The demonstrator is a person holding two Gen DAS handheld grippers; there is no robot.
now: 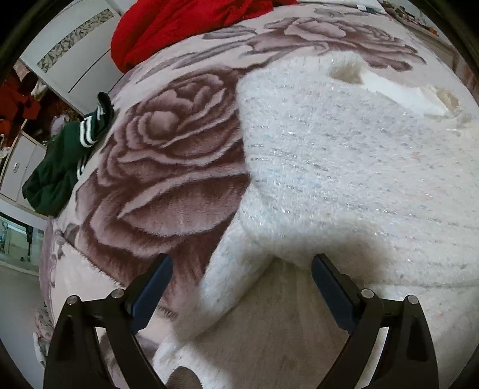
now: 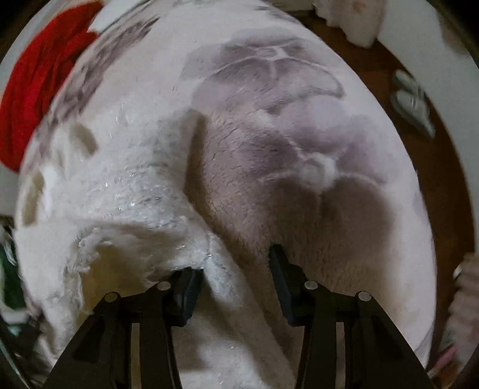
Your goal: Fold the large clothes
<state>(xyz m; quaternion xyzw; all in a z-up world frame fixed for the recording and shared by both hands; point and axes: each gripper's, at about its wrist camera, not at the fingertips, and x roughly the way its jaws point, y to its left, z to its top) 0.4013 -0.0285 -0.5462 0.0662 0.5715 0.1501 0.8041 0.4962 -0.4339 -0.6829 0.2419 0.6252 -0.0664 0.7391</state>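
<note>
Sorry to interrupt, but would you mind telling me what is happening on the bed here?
A person with two handheld grippers is working on a fluffy white sweater spread on a rose-patterned blanket. The left gripper and right gripper both have open jaws straddling sweater edges, gripping nothing yet. A red garment and a green one lie aside.

Dim indoor light, strong fisheye warping, right wrist view motion-blurred.

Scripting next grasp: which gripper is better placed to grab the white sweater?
Right. The right gripper is open astride a sweater fold. The left gripper is open too, fabric ahead of its fingertips.
</note>
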